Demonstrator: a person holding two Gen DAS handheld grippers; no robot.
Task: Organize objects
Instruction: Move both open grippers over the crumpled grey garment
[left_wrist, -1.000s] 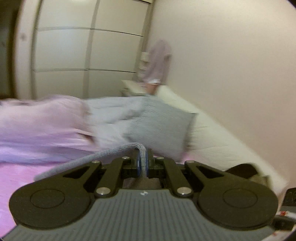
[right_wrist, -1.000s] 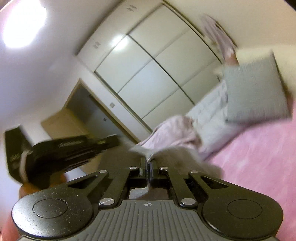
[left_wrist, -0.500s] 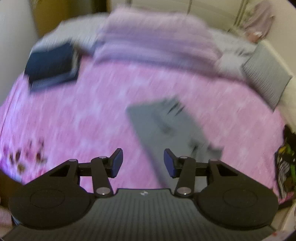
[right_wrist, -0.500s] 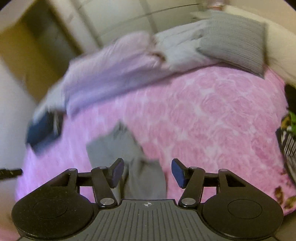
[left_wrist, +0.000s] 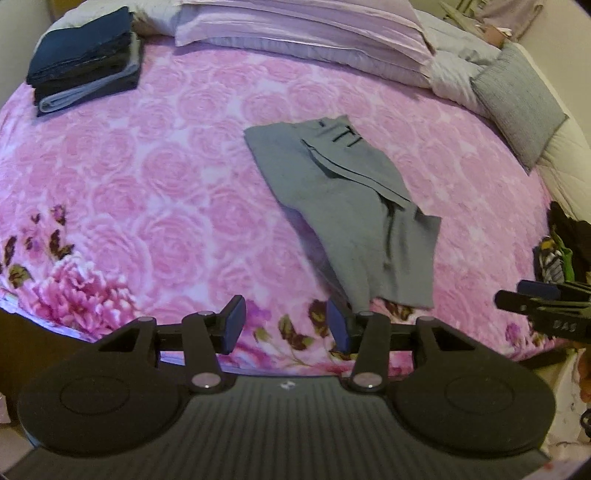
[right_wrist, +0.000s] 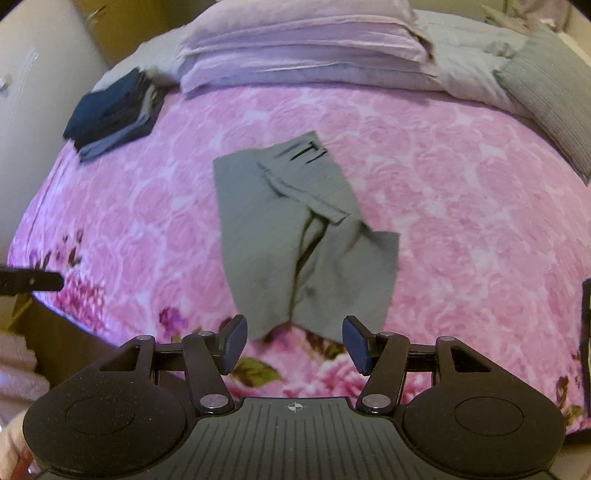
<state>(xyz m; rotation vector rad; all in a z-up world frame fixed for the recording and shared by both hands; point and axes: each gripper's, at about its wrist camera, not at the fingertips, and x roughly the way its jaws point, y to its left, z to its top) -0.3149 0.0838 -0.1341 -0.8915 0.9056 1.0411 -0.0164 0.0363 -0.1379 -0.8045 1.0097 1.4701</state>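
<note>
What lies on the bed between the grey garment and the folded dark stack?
Nothing: only bare pink floral bedspread separates the grey garment from the folded dark stack, clearest in the left wrist view.

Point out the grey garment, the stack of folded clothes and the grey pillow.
Grey garment (left_wrist: 332, 192), left wrist view, its flat middle.
Folded stack (left_wrist: 83, 55), left wrist view, the dark top layer.
Grey pillow (left_wrist: 517, 107), left wrist view, its ribbed face.
</note>
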